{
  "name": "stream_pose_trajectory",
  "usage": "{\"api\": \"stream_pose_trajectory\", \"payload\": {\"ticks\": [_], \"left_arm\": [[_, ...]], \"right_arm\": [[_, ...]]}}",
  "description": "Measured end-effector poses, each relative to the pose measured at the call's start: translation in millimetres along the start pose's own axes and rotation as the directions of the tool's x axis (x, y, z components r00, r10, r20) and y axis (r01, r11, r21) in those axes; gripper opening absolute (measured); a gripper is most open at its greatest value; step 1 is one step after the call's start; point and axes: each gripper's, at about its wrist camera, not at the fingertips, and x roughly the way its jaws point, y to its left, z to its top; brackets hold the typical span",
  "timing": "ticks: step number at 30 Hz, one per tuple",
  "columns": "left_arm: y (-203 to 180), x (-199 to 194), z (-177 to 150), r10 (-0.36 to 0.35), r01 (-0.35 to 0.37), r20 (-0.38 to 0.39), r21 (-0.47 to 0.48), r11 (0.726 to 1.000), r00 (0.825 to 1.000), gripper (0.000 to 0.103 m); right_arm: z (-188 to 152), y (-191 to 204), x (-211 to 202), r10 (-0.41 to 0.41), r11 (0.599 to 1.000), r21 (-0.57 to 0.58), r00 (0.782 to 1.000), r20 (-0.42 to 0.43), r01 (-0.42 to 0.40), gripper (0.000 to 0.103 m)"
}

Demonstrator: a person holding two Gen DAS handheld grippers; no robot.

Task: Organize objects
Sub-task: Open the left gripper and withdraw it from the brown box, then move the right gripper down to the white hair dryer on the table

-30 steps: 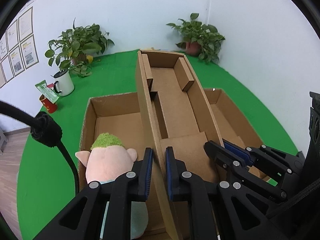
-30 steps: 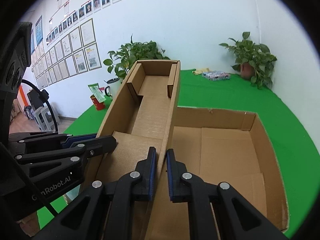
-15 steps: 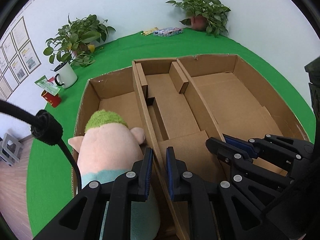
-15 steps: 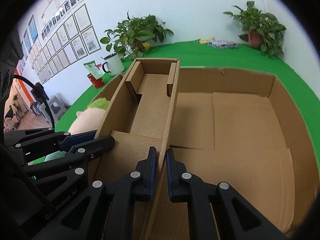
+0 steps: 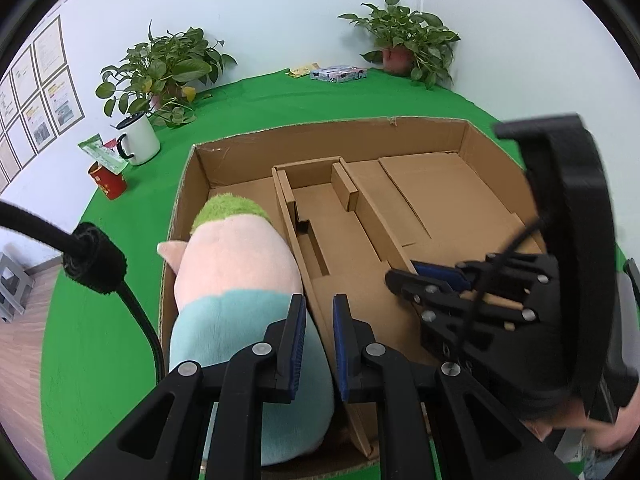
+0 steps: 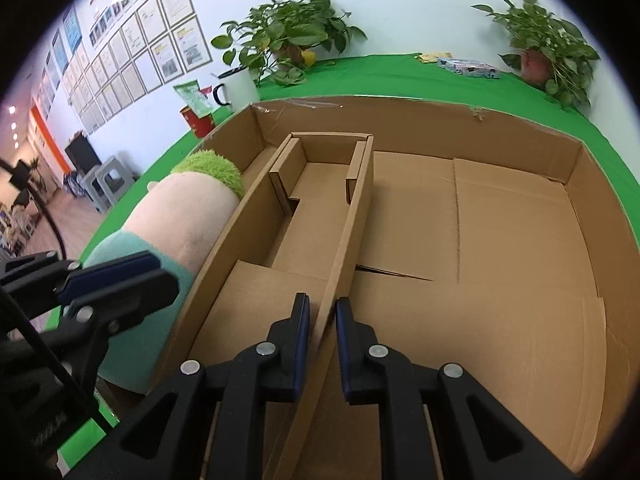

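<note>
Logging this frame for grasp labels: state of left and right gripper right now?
Left gripper: closed on the left wall of the cardboard insert.
Right gripper: closed on the insert's right wall.

Brightness: I get bright, even indoor light in both wrist views.
Shadows: soft, lying inside the cardboard box (image 6: 520, 240).
Glare: the white wall (image 5: 280, 20) looks washed out.
Distortion: strong fisheye bending, black vignette at the corners.
Focus: near fingers sharp; the right gripper's body at my left view's edge is blurred.
</note>
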Motion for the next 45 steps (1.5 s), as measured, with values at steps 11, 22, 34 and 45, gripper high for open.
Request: {"api": "stream_pose_trajectory", "payload": {"ticks": [11, 22, 34, 45], "left_arm": [[-10, -29, -26, -0.024, 0.026, 0.05, -0.039, 0.999, 0.998, 0.033], [-33, -102, -74, 0.071, -0.05, 0.267, -0.086, 0.995, 0.961, 0.098], [-68, -146, -108, 0.051, -0.025, 0.269, -0.1, 0.995, 0.962, 0.098], [-100, -172, -146, 0.054, -0.009, 0.355, -0.125, 0.992, 0.933, 0.102]], "right_arm": [[-1, -7, -26, -0.041, 0.999, -0.005, 0.995, 0.086, 0.041, 0.059], [-75, -25, -127, -0.224, 0.973, 0.015, 0.938, 0.265, 0.228, 0.087], [-136, -11, -138, -0.256, 0.967, 0.05, 0.944, 0.209, 0.251, 0.087], [-156, -8, -164, -0.248, 0.969, 0.075, 0.933, 0.261, 0.237, 0.087]]}}
